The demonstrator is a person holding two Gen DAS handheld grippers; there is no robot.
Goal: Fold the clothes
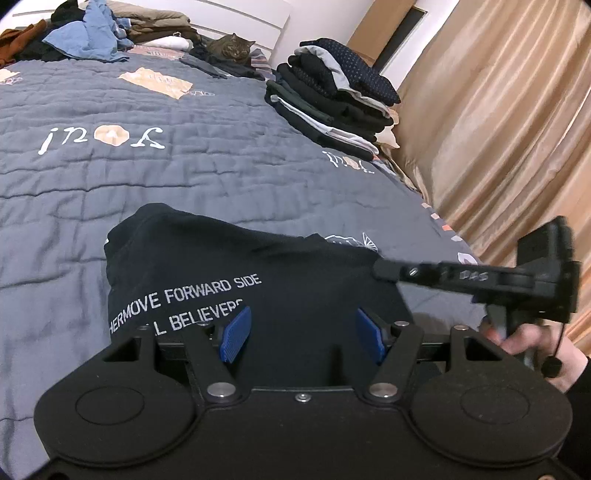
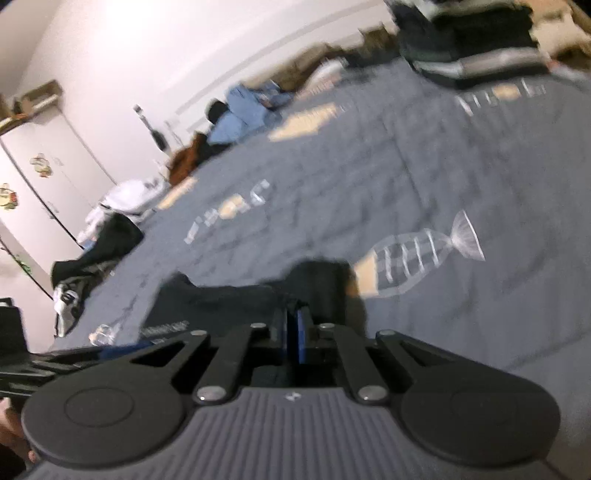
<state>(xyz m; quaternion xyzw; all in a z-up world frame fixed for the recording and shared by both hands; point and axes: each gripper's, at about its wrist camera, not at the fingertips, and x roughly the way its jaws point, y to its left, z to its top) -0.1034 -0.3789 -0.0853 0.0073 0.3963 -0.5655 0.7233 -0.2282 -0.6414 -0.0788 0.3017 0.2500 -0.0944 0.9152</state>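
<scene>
one black shirt point(image 1: 236, 280) on bed point(image 1: 110, 192), under spread left claw point(image 1: 303, 330), untouched; far corner beside right claw point(image 2: 294, 332), pressed together, pinching nothing visible.

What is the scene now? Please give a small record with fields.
surface: grey quilt on a bed
garment in work: black shirt with white lettering, partly folded
left claw: open above the shirt
right claw: shut, at the shirt's edge; a grip on cloth cannot be told
folded stack: far right on the quilt
unfolded pile: far end
animal: cat near the pile
</scene>
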